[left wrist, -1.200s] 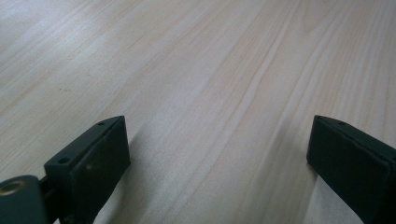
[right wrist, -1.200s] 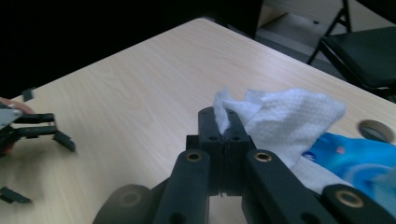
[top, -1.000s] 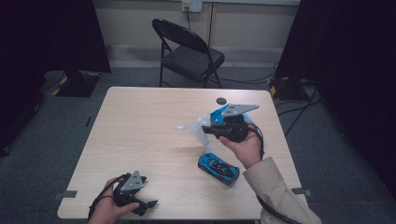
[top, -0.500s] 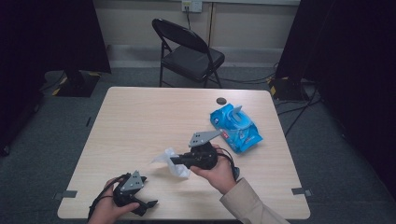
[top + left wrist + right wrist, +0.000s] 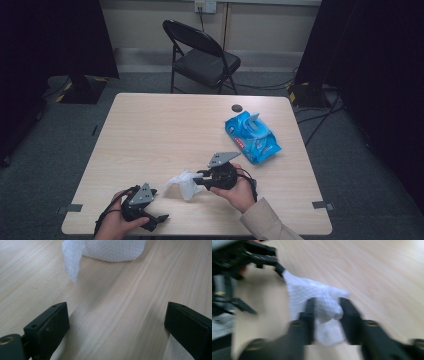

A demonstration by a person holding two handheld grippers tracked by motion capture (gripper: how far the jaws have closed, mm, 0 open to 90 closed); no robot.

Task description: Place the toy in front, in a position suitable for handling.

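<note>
1. Right gripper [image 5: 325, 322]: jaws have just been opening, half apart, wet wipe [image 5: 184, 184] loose between them at the near table [image 5: 150, 130] edge.
2. Left gripper [image 5: 116, 322]: jaws wide, nothing held.
3. Risk: you lift away and the damp wipe clings to a pad, dragging off its spot.

Motion blur smears the right gripper [image 5: 327, 315] view, leaving it unclear whether its pads press the wipe [image 5: 322, 312], whose top the left gripper view's edge crops, while the small dark disc [image 5: 236, 107] stays unidentifiable.

Dimpled white cloth wipe [image 5: 319, 307] on smooth matt pale wood table [image 5: 165, 130].
</note>
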